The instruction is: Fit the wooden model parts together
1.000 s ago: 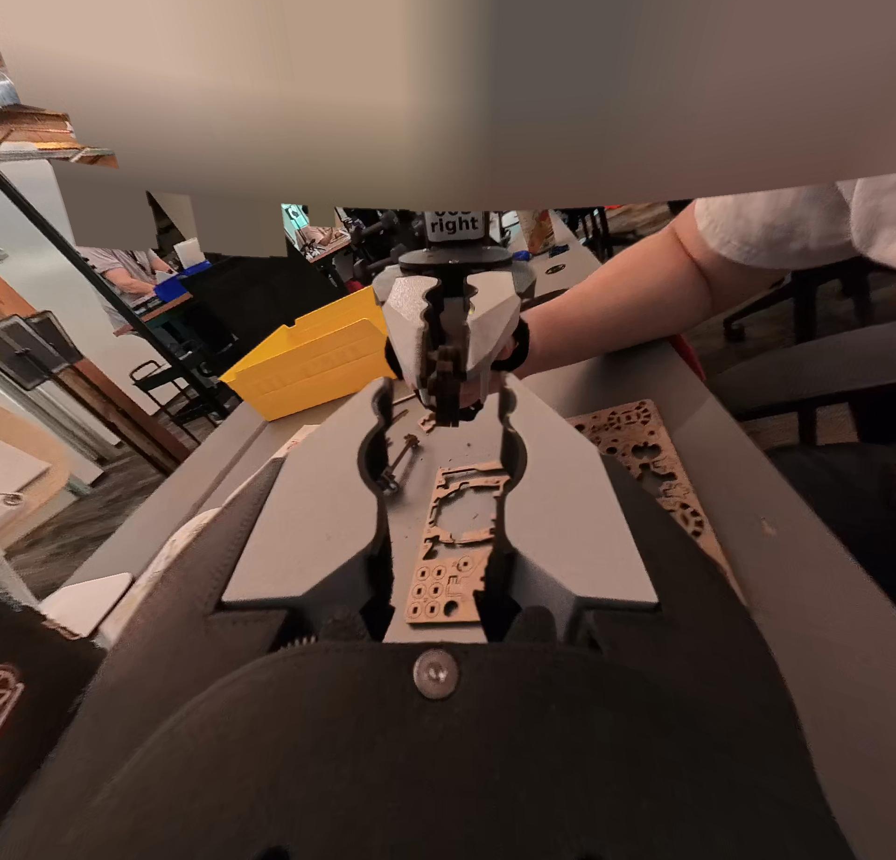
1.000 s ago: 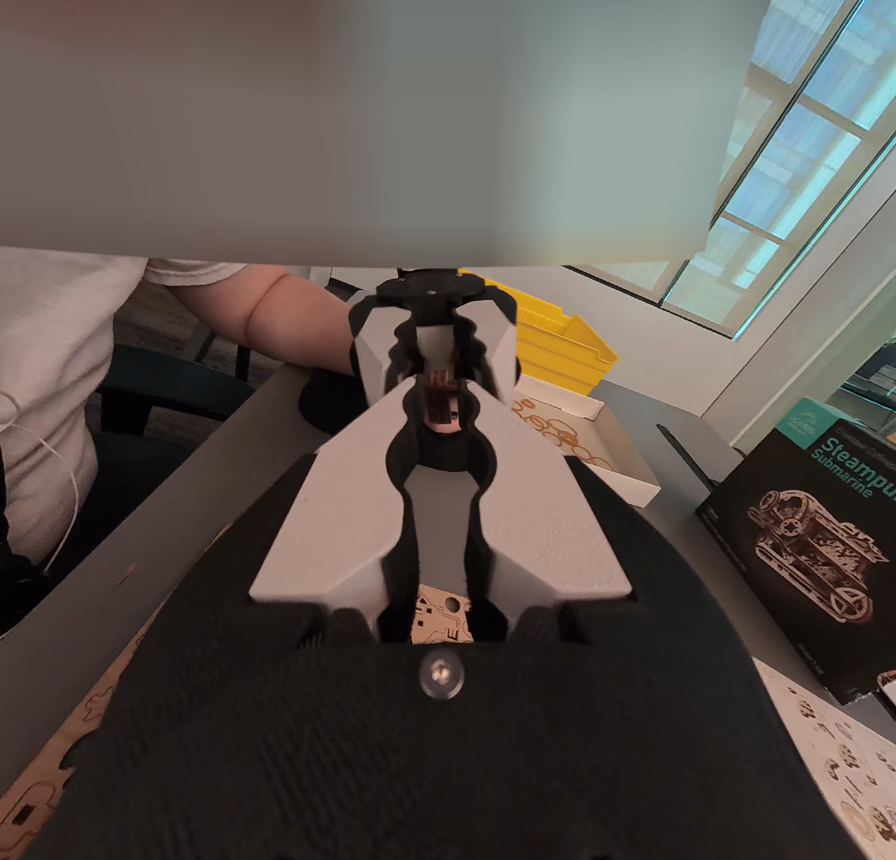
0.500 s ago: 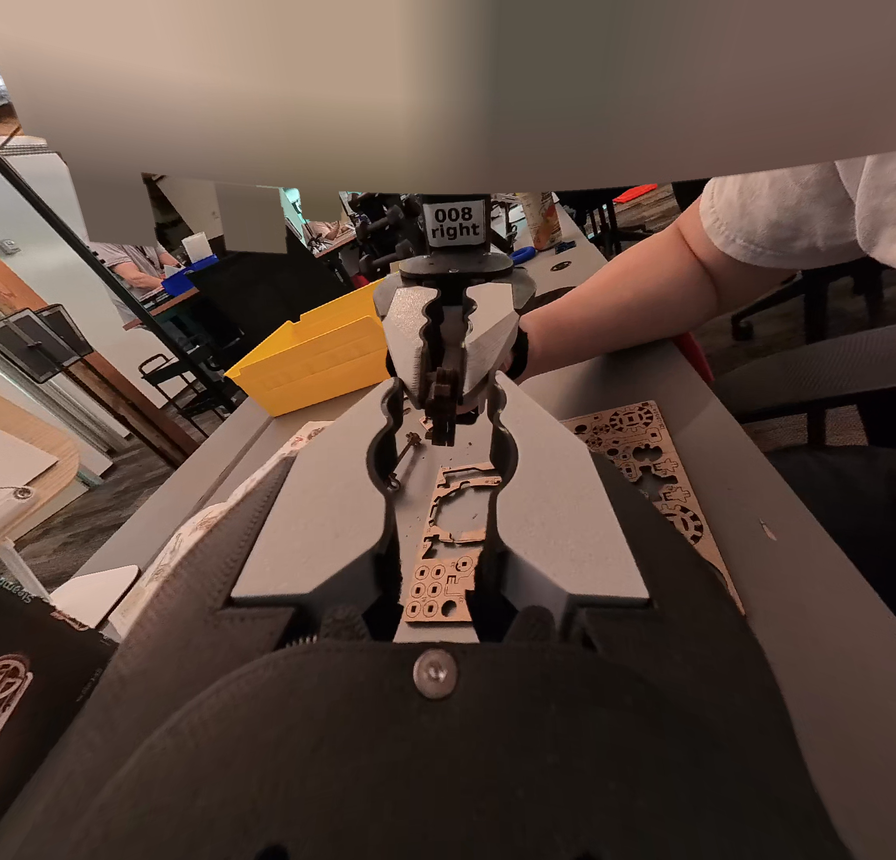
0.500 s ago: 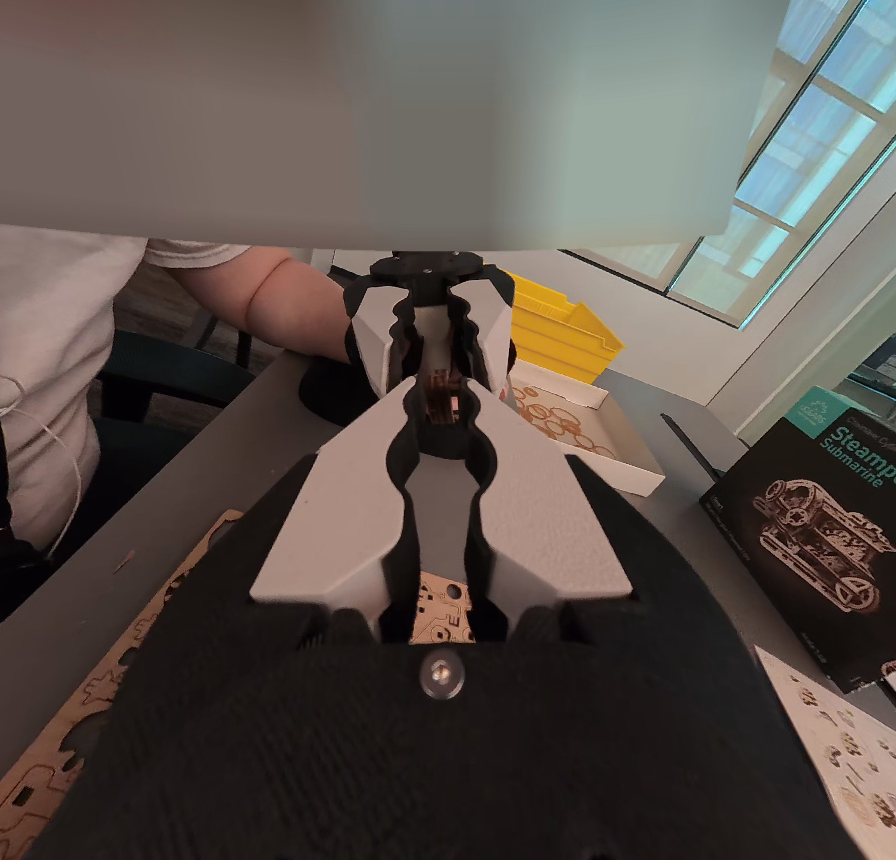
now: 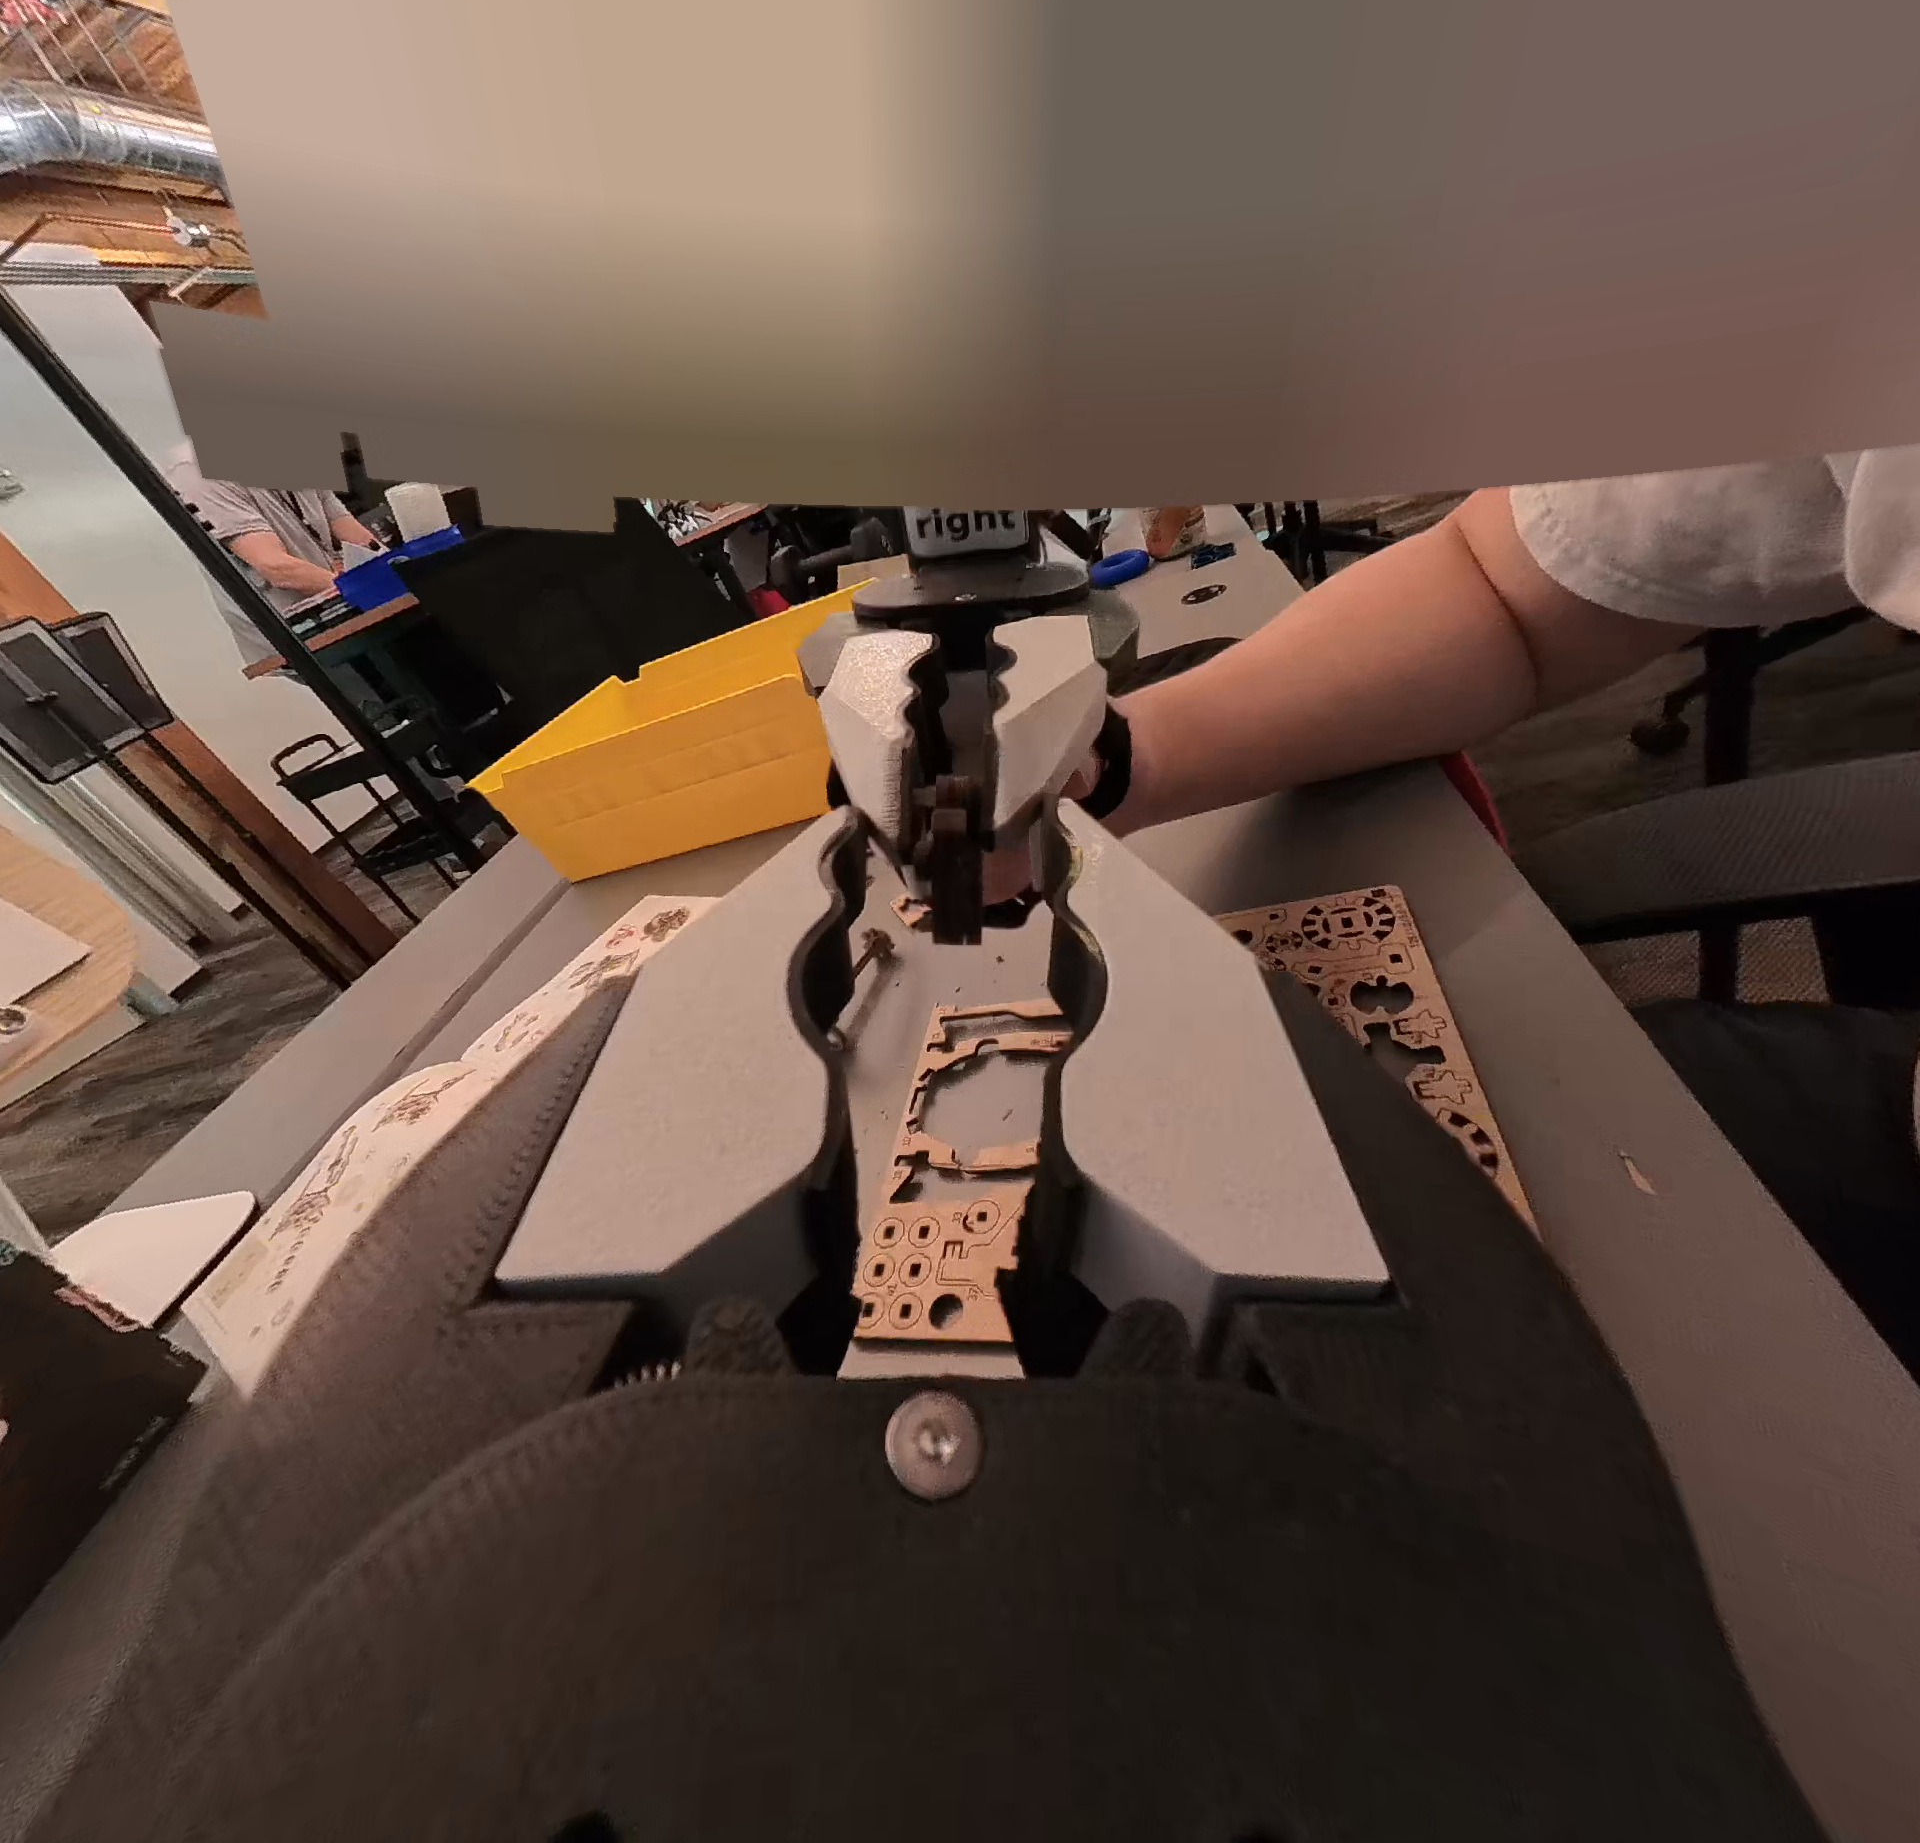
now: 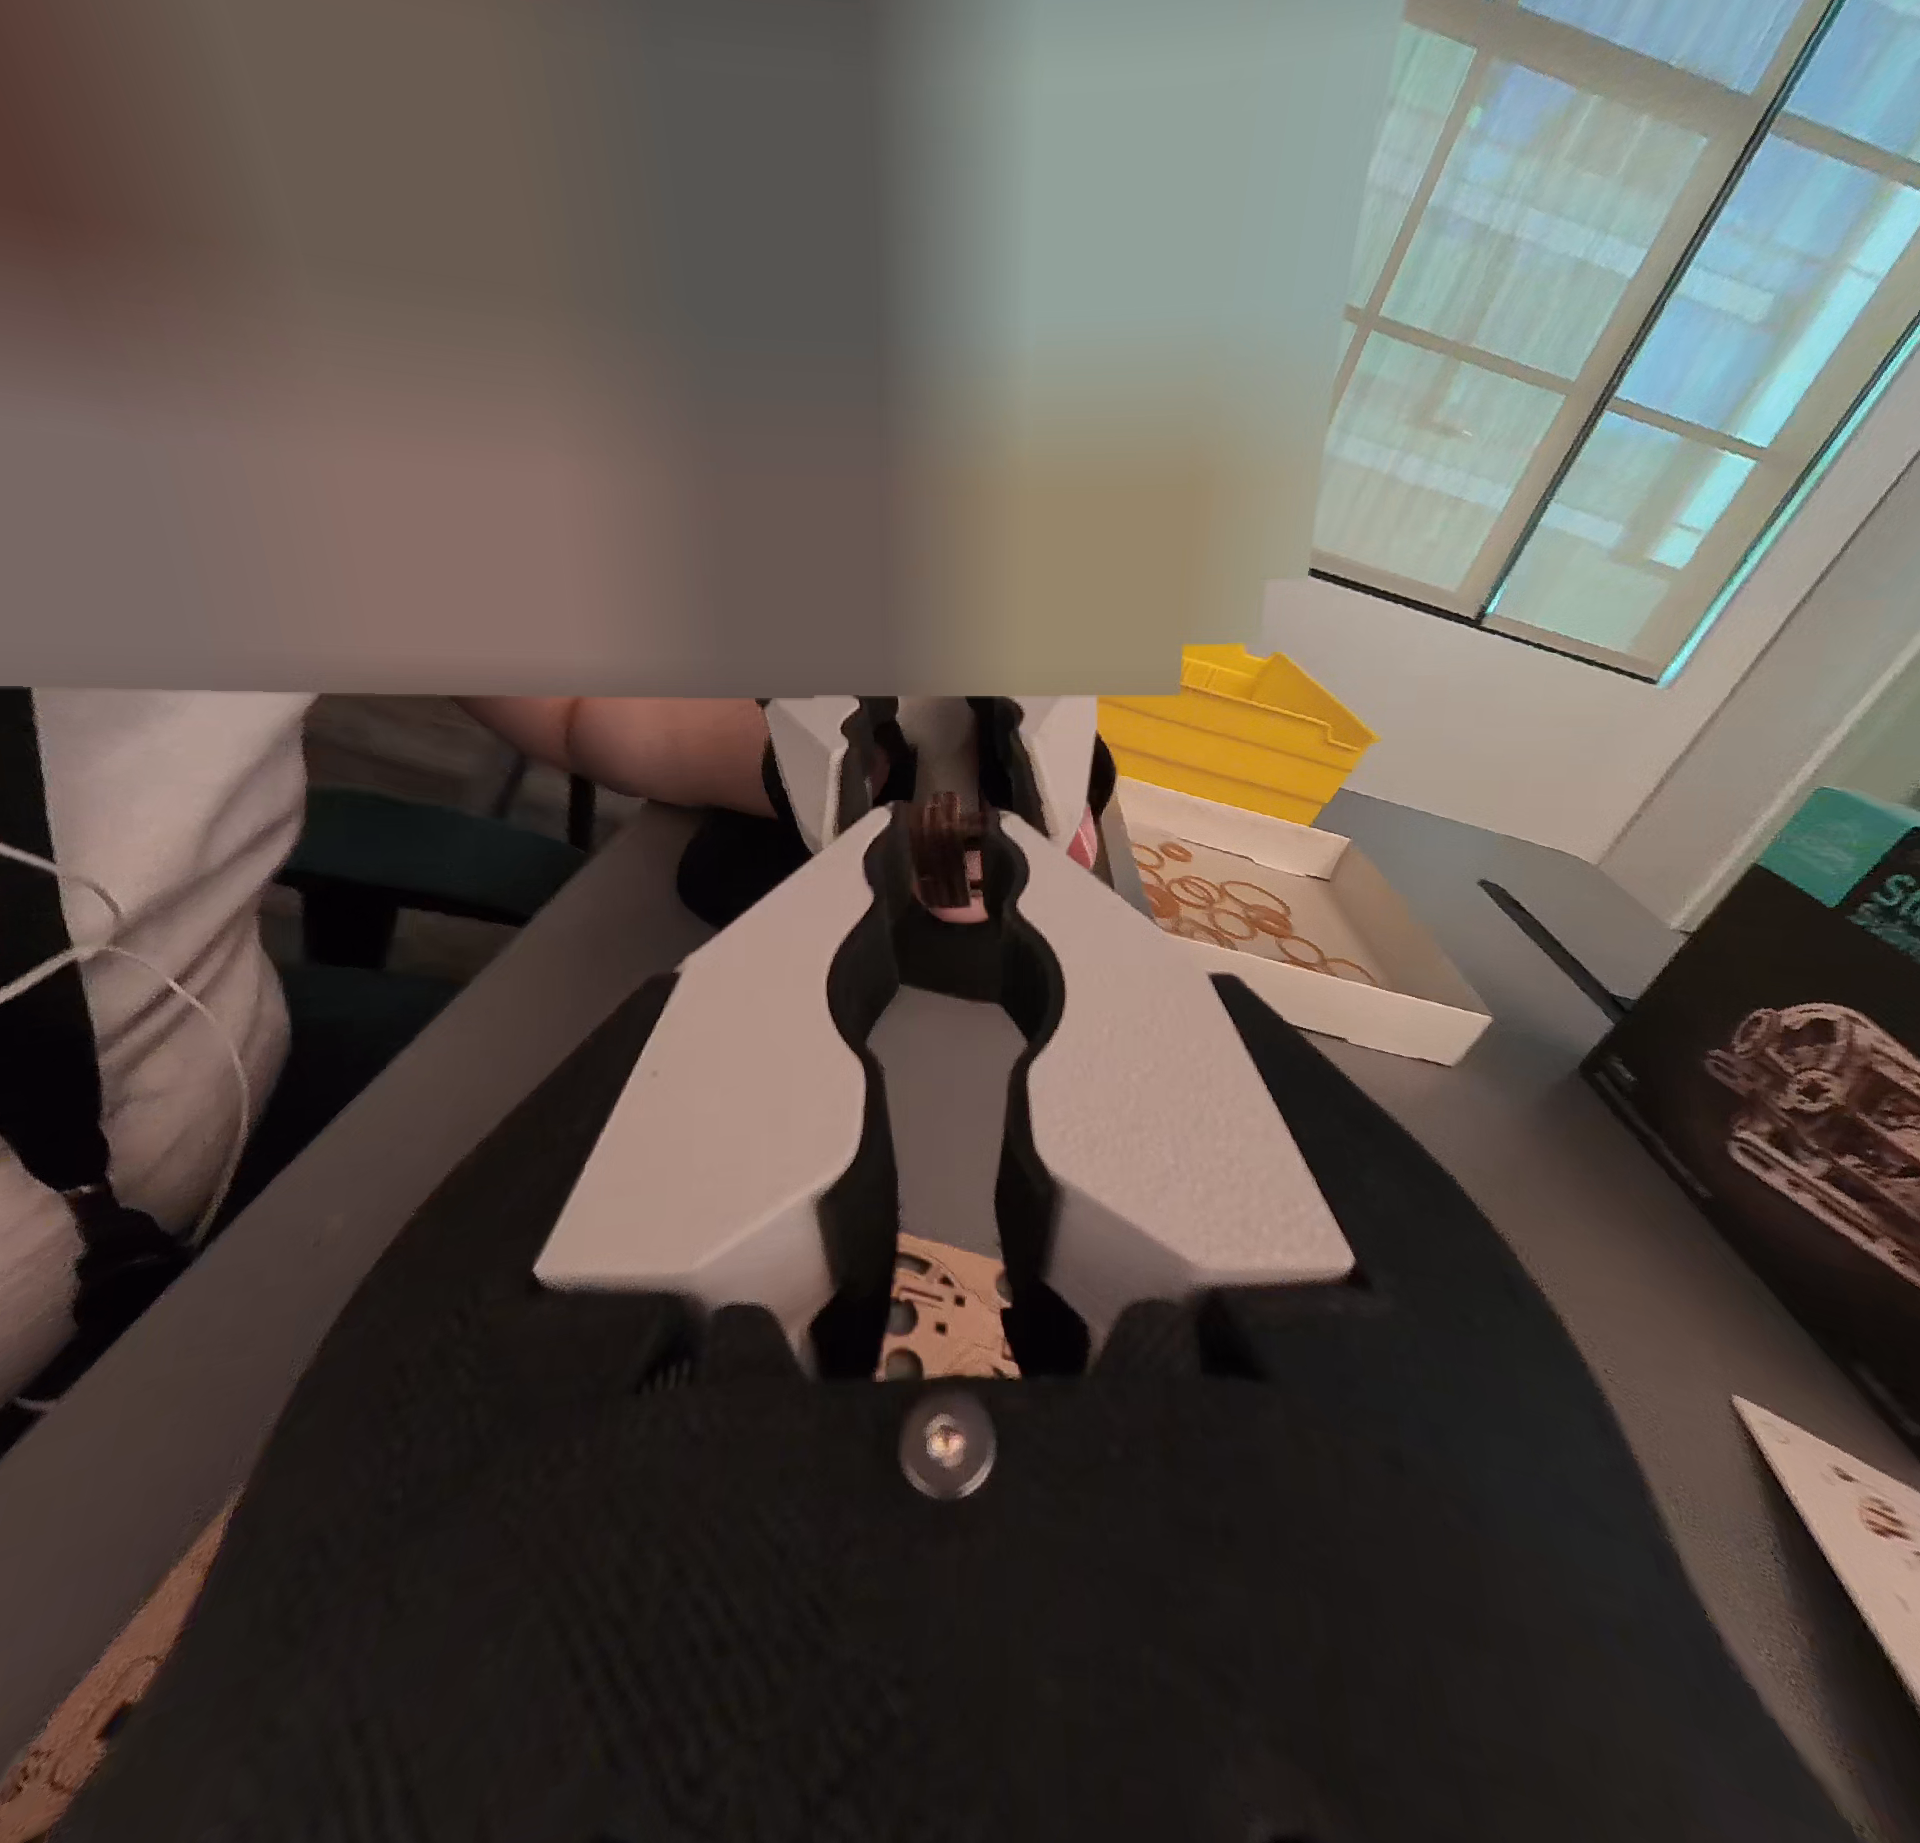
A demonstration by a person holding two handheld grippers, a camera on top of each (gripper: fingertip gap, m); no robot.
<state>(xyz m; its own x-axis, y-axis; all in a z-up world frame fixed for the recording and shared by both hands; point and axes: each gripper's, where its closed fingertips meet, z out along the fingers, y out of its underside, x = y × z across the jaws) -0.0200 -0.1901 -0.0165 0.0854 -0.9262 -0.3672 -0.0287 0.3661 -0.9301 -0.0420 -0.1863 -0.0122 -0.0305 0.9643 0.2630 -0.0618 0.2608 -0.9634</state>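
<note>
A big blurred patch covers the top of both views. The two grippers face each other, tip to tip, above the grey worktop. The right gripper has its fingers closed tight on a small dark wooden part, which stands up straight between them. The left gripper has its fingers a little apart, just either side of that part; I cannot tell if they touch it. A flat wooden sheet with cut-out holes lies on the worktop under the left gripper, partly hidden by its fingers. Another cut sheet lies by the worktop's right edge. A yellow bin sits at the far end; what is inside is hidden. A white tray beside it holds thin wooden rings.
</note>
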